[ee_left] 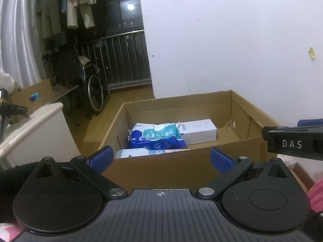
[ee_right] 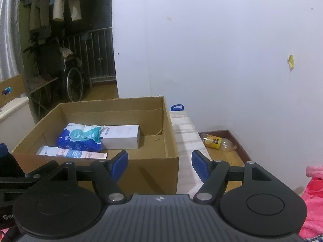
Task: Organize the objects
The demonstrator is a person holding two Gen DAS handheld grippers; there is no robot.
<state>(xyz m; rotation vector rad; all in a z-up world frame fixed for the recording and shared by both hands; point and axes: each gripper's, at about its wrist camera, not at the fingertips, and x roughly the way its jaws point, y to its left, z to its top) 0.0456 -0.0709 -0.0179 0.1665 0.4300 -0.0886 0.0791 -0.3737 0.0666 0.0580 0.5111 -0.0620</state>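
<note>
Left gripper (ee_left: 160, 159) jaws wide, empty, aimed slightly down at cardboard box (ee_right: 141, 169). Box already holds blue wipes pack (ee_right: 80, 138), white carton (ee_right: 121, 136) and flat packet (ee_right: 72, 153), probably sorted in. Right gripper (ee_right: 159, 164) jaws apart, nothing between, level with box's near edge. Bottle (ee_right: 219, 142) on floor far right, maybe next, blurry.

Brown cardboard box (ee_right: 141, 161), blue-and-teal printed wipes pack (ee_right: 80, 138), plain white carton (ee_right: 123, 139), pale pink-and-blue patterned tube (ee_right: 72, 153), yellow-labelled bottle (ee_right: 217, 142).
</note>
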